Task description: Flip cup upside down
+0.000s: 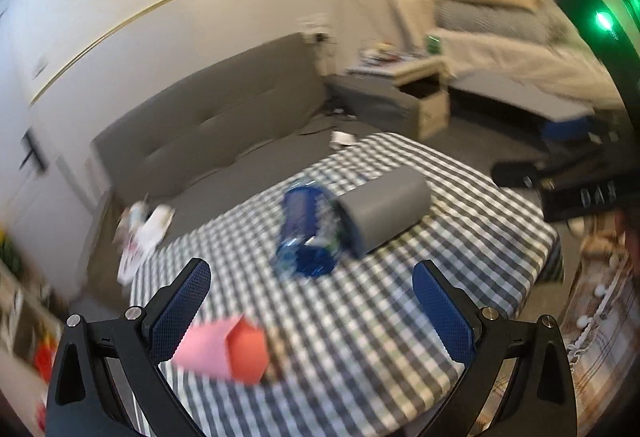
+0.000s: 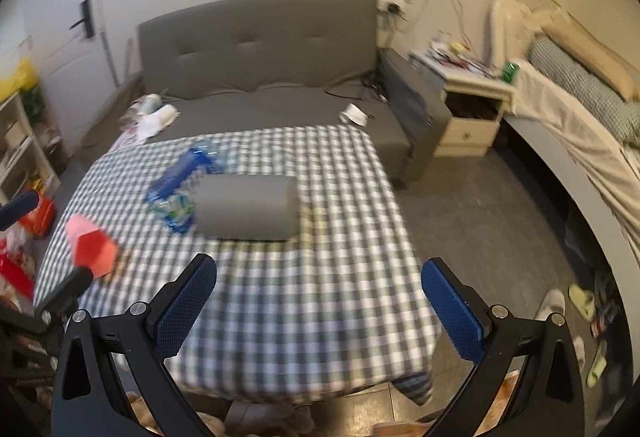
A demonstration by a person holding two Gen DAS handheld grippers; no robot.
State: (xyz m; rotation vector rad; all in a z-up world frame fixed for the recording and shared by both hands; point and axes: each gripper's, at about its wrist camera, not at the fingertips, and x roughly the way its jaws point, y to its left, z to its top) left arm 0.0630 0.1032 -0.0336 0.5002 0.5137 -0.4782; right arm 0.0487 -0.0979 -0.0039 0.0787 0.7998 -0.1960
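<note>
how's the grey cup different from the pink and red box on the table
The grey cup is a plain grey cylinder lying on its side mid-table; the pink and red box is angular, two-coloured and sits near the table's left edge. The cup looks bigger. Both rest on the checked tablecloth, untouched by either gripper.

The cup [image 2: 247,208] was plain grey. The tablecloth [image 2: 304,301] had a grey-and-white check. The packet [image 2: 180,189] was blue with some green and white. The box [image 2: 91,243] was pink and red. The sofa [image 2: 256,49] was grey. The gripper pads [image 1: 178,311] were blue, with a fine dotted texture.
</note>
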